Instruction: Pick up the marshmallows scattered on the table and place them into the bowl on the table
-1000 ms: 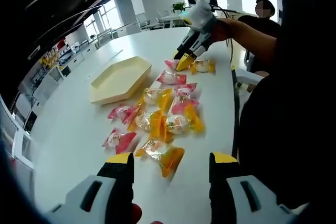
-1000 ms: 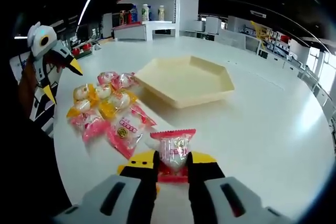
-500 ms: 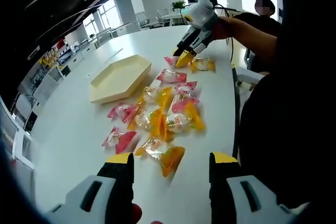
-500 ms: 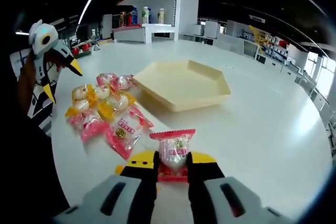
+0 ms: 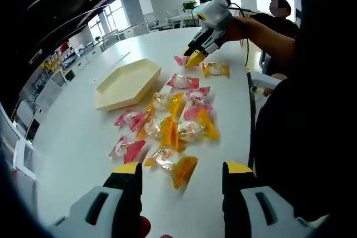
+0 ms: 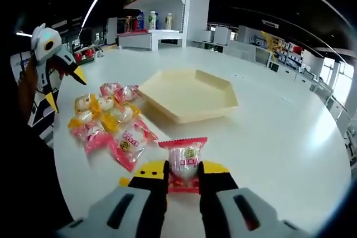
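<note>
right tongs (image 6: 184, 175): i have them clamped on a pink-wrapped marshmallow (image 6: 186, 159), raised for carrying.
bowl (image 6: 188, 94): at twelve o'clock, unfilled.
left tongs (image 5: 180, 175): wide, waiting above the scattered pile (image 5: 170, 126) on the bench (image 5: 78, 132).

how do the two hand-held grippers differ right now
The right hand-held gripper is shut on a pink marshmallow pack, lifted off the table; the left hand-held gripper is open and empty, above the pile. Both have yellow-tipped black jaws.
</note>
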The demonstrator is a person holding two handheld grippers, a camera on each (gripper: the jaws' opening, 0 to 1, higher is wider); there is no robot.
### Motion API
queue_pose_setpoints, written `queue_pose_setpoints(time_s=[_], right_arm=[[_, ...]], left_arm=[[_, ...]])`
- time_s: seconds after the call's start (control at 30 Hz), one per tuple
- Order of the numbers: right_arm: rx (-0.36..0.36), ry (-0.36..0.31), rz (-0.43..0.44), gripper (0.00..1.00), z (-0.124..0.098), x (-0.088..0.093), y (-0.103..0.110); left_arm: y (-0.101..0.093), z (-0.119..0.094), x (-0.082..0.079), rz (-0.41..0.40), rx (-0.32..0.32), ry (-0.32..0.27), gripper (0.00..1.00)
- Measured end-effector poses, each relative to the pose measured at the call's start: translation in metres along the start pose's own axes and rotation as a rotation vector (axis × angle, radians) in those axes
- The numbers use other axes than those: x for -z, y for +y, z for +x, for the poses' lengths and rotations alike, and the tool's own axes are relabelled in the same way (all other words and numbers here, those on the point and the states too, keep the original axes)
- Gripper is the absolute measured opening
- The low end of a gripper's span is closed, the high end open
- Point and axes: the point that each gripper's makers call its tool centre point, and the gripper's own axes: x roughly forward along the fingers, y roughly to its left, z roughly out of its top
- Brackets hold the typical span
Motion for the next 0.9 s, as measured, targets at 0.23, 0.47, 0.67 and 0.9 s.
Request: queue_pose_setpoints(time_s=[0.23,0.47,0.67,0.9], right_arm=[[0.02,-0.033,-0.027,0.22,-0.008,-0.009,-0.007],[0.05,-0.086,-0.023,0.22,-0.016,-0.022,-0.016],[0.068,-0.096,-0.004,0.22,-0.017,-0.023,-0.021],[0.085,-0.127,-0.009,0.22,-0.021,-0.032,-0.024]], left_arm=[[-0.002,-0.005,-0.014,-0.007,0.005,-0.047,0.58],[0.005,-0.004,-0.007,-0.007,-0.024,-0.019,0.58],[0.01,-0.006,-0.013,-0.009,-0.051,-0.049,0.58],[0.009,-0.003,-0.008,-0.004,-0.051,-0.024,0.58]])
